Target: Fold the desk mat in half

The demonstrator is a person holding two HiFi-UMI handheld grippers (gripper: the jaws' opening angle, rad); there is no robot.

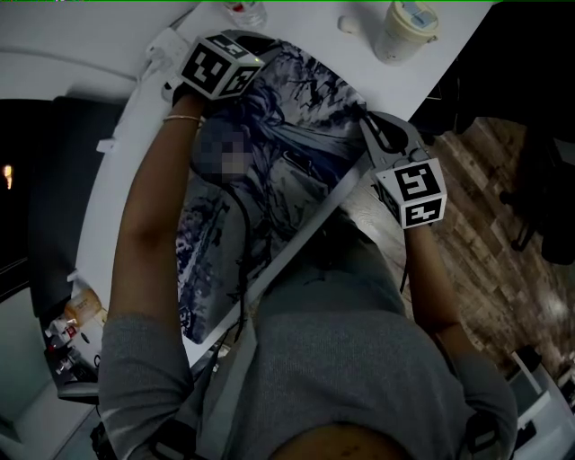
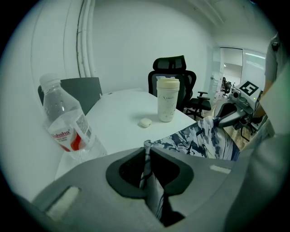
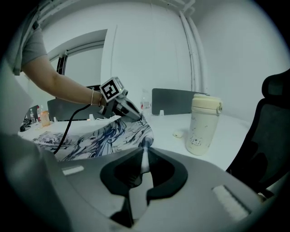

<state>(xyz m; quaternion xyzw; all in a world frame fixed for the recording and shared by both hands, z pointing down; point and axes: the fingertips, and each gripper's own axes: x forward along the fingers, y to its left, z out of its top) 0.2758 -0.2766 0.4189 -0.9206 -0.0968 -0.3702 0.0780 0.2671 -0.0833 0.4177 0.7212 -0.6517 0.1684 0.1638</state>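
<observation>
The desk mat [image 1: 269,180], printed with a blue and white drawing, is lifted off the white table [image 1: 117,162] at its far end and sags between the two grippers. My left gripper [image 1: 247,67] is shut on the mat's far left corner [image 2: 147,149], which shows pinched between its jaws. My right gripper [image 1: 370,121] is shut on the far right corner [image 3: 145,147], the mat's thin edge standing between its jaws. Across the mat each gripper view shows the other gripper: the right gripper [image 2: 226,118] and the left gripper [image 3: 131,111]. The near end of the mat [image 1: 202,305] still lies on the table.
A cream tumbler with a lid [image 1: 404,27] and a small white case [image 1: 349,22] stand on the table beyond the mat. A clear water bottle [image 2: 65,120] is by the left gripper. Black office chairs [image 2: 174,77] stand past the table. Small bottles [image 1: 76,310] sit at the near left.
</observation>
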